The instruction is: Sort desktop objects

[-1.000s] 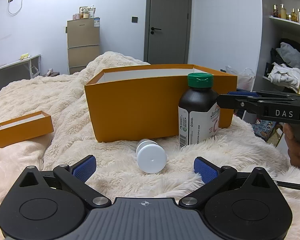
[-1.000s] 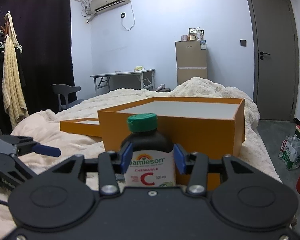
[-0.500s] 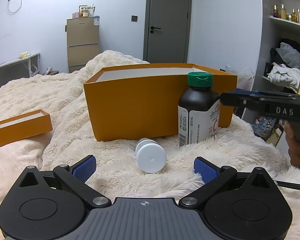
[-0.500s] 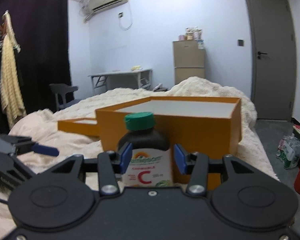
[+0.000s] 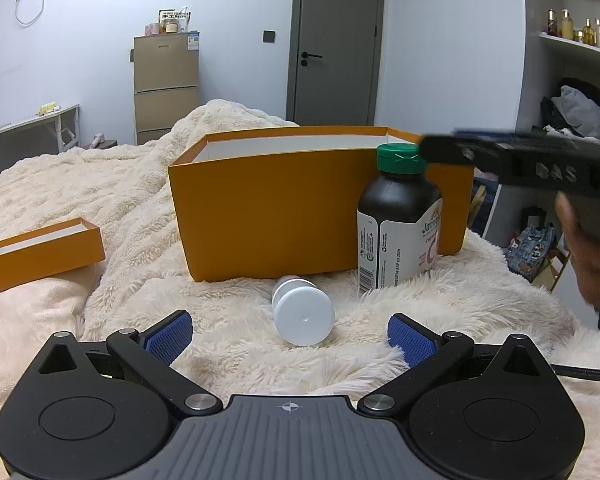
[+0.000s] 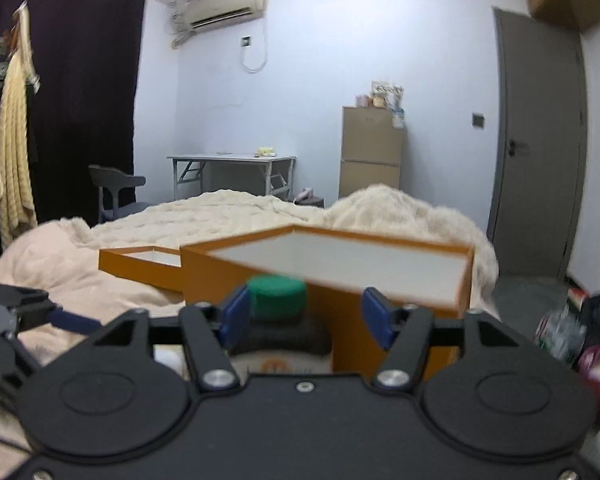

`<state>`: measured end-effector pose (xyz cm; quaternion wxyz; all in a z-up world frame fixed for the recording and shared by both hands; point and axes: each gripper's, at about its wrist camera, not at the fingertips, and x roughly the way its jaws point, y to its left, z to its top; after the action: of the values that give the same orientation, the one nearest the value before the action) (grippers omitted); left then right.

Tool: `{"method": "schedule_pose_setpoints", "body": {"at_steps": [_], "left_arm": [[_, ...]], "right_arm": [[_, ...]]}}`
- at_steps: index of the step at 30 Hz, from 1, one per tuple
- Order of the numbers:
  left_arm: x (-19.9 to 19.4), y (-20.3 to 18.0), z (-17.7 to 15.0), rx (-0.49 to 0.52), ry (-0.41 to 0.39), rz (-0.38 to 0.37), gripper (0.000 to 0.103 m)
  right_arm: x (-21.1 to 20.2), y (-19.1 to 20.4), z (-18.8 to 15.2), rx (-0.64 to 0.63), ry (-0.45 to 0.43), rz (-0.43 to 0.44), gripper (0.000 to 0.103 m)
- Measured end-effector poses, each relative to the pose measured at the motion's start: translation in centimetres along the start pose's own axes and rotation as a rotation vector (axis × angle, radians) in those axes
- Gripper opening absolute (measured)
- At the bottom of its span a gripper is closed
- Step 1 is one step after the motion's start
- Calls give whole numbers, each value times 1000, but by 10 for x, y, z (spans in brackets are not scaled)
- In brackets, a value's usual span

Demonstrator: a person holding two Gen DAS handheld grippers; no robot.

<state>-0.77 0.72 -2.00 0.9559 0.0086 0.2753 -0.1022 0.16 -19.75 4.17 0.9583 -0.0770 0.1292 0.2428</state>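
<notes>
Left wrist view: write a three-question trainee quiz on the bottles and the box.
1. True or false: the white bottle stands upright.
2. What colour is the cap on the dark bottle? A) white B) green C) orange
3. Fill in: the dark bottle stands on the blanket, outside the orange ___.

Key: 1 false, it lies on its side, cap end toward the open left gripper. 2 B. 3 box.
</notes>
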Motion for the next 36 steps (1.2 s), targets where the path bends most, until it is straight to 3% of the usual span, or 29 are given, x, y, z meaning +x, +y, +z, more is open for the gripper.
{"method": "schedule_pose_setpoints", "body": {"at_steps": [7,11,12,13,36], "left_arm": [[2,0,1,5,4,4,103],[3,0,1,6,4,5,103],[3,0,1,6,4,5,103],[2,-1,1,6,4,5,103],[-1,-1,0,8,6,3,103]], "right_arm": [[37,6,1,-20,117,24,68],[43,8,2,-28,135,54,66],[43,9,2,-30,137,59,60],[44,11,1,-30,140,63,46],[40,11,-3,-22,103,71,45]]}}
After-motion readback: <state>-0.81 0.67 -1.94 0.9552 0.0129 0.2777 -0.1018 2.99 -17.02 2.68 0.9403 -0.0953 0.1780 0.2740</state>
